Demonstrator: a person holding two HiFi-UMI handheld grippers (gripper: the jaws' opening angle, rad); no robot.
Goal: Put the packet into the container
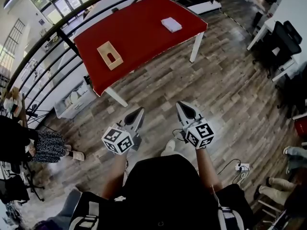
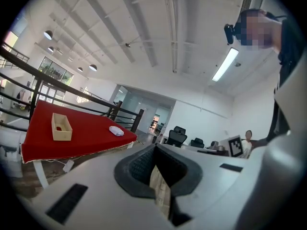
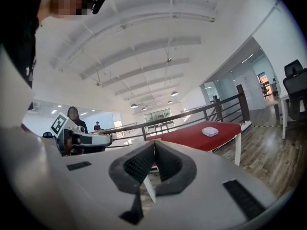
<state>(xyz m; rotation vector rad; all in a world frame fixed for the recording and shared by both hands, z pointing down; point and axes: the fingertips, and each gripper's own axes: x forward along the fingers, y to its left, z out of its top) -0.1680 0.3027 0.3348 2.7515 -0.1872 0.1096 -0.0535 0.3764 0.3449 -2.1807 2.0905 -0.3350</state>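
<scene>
A white packet (image 1: 171, 24) lies near the right end of the red table (image 1: 144, 28); it also shows as a small white packet (image 2: 116, 131) and a white packet (image 3: 209, 131) in the gripper views. A shallow wooden container (image 1: 110, 55) sits toward the table's left front, seen too as a wooden container (image 2: 61, 127). My left gripper (image 1: 139, 112) and right gripper (image 1: 183, 107) are both shut and empty, held side by side over the floor, well short of the table.
A dark railing (image 1: 57, 32) runs behind the table. White table legs (image 1: 195, 47) stand on the wood floor (image 1: 230, 95). Black office chairs (image 1: 280, 42) and a white desk are at the right. People's legs (image 1: 283, 186) show at the lower right.
</scene>
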